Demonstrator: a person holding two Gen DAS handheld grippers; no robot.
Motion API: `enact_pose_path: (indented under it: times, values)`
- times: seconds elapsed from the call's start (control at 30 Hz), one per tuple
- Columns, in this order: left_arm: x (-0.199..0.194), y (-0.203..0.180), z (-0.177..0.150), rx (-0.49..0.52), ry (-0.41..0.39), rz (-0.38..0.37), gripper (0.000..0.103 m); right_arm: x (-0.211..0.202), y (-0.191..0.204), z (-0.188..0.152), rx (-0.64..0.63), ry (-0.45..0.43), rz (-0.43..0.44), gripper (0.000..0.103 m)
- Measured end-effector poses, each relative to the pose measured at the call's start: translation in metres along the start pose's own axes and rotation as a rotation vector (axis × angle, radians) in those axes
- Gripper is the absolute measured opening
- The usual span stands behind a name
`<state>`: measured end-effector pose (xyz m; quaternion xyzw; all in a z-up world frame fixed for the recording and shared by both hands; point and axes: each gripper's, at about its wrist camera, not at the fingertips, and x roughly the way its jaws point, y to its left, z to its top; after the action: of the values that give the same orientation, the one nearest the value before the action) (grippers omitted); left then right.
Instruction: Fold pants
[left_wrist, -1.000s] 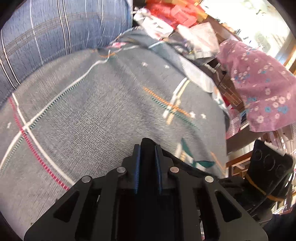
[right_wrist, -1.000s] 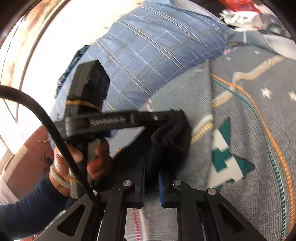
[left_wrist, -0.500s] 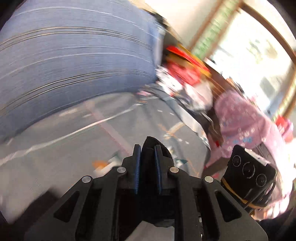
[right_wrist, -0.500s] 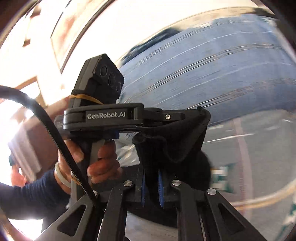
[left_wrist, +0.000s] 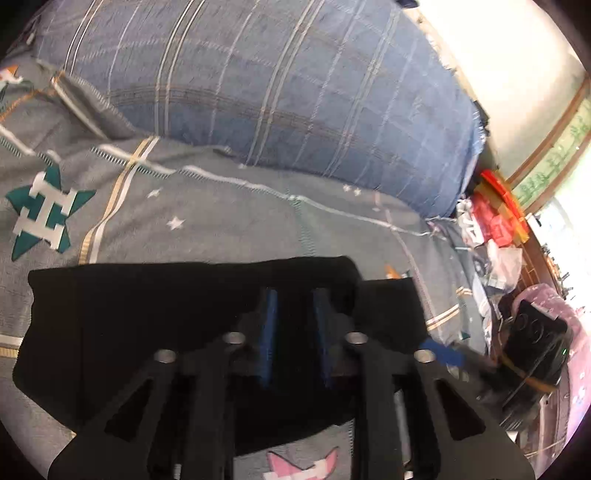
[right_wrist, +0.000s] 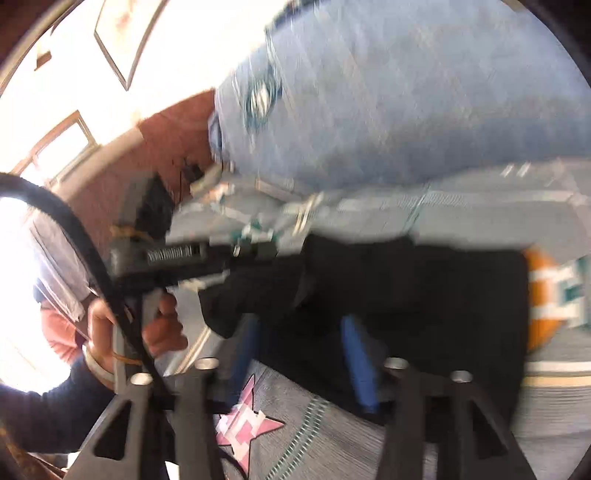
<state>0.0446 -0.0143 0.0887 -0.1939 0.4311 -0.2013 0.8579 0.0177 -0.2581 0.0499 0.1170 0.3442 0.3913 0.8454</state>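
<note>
Black pants (left_wrist: 147, 314) lie folded flat on the grey star-patterned bedsheet (left_wrist: 229, 214). My left gripper (left_wrist: 293, 295) sits at the pants' far right edge with its blue pads a little apart; black cloth lies between them. In the right wrist view the pants (right_wrist: 424, 288) spread across the middle. My right gripper (right_wrist: 299, 325) is open wide, its blue pads over the cloth's near edge. The left gripper (right_wrist: 251, 251) shows there from the side, on the pants' left corner.
A large blue plaid pillow (left_wrist: 277, 85) lies behind the pants. Cluttered shelves with red packets (left_wrist: 495, 218) and a pink floral cloth (left_wrist: 576, 354) stand to the right of the bed. The other gripper's body (left_wrist: 532, 339) is close on the right.
Both grippers have swung down from the air to the bed, carrying the pants' edge over and laying it flat. The right gripper has opened and released the cloth.
</note>
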Motion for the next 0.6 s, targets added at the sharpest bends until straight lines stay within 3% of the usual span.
enact_pose_path:
  times: [0.03, 0.07, 0.2, 0.3, 0.4, 0.6]
  values:
    - [-0.003, -0.003, -0.001, 0.012, -0.01, -0.007, 0.047, -0.018, -0.004, 0.003, 0.001, -0.034, -0.023, 0.051]
    - [-0.004, -0.011, -0.003, 0.029, -0.022, -0.017, 0.049, -0.027, -0.003, 0.001, 0.005, -0.042, -0.039, 0.051]
    - [-0.001, -0.039, -0.01, 0.093, -0.042, -0.051, 0.049, -0.046, -0.024, 0.0, 0.054, -0.039, -0.176, 0.052]
    - [0.009, -0.067, -0.021, 0.191, -0.021, -0.066, 0.049, -0.037, -0.031, 0.003, 0.085, -0.032, -0.196, 0.051]
    - [0.03, -0.078, -0.028, 0.233, -0.004, -0.005, 0.05, -0.018, -0.027, 0.006, 0.069, -0.008, -0.256, 0.051]
    - [0.058, -0.05, -0.034, 0.184, 0.036, 0.18, 0.049, 0.004, -0.034, 0.002, -0.005, 0.056, -0.35, 0.052]
